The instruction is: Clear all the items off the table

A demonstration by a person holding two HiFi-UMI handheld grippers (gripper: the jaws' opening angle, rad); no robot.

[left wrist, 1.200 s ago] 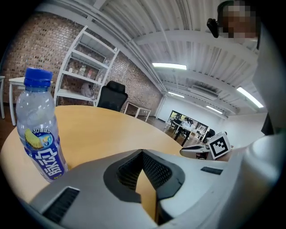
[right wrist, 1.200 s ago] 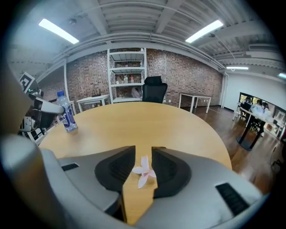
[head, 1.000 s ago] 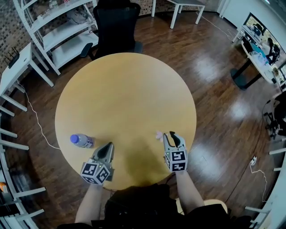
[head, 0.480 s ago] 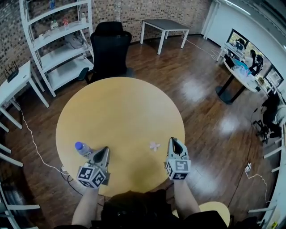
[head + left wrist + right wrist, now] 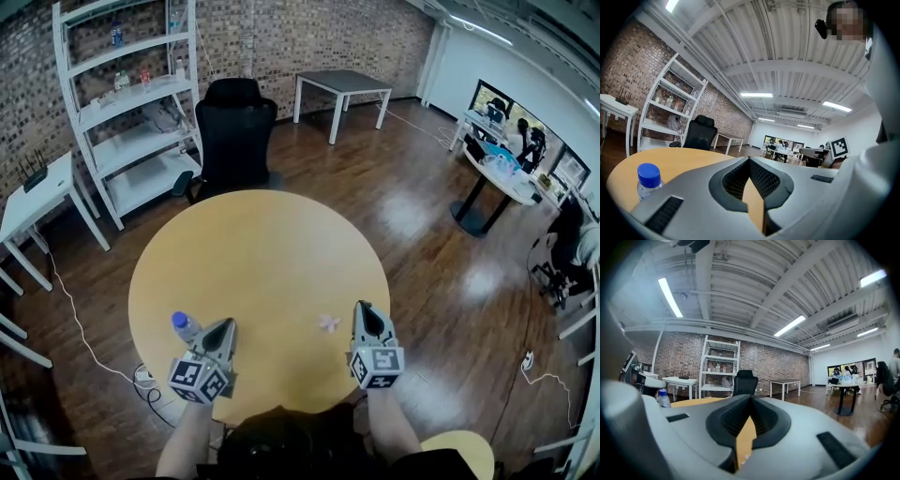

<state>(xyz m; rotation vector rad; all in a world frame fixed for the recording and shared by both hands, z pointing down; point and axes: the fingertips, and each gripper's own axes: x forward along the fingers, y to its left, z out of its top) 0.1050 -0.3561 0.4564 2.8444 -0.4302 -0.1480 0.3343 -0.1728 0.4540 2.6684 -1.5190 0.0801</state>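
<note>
A clear water bottle [image 5: 185,326] with a blue cap stands near the left front of the round yellow table [image 5: 253,244]. A small pink scrap [image 5: 328,322] lies on the table towards the front right. My left gripper [image 5: 228,323] hovers just right of the bottle, jaws shut and empty. My right gripper [image 5: 364,307] is a little right of the pink scrap, apart from it, jaws shut on nothing. In the left gripper view the bottle [image 5: 648,180] is at the lower left beside the gripper [image 5: 750,159]. The right gripper view shows the bottle [image 5: 663,398] far left of the gripper [image 5: 751,397].
A black office chair [image 5: 232,131] stands behind the table. A white shelf unit [image 5: 131,112] and a white side table [image 5: 37,202] are at the back left. A grey table [image 5: 342,86] stands further back, and desks with people [image 5: 506,159] are at the right. A cable [image 5: 84,328] runs over the wooden floor.
The head view has tilted up and shows more of the room. The right gripper's jaws have closed, and both grippers sit nearer the table's front edge. The pink scrap stays on the table.
</note>
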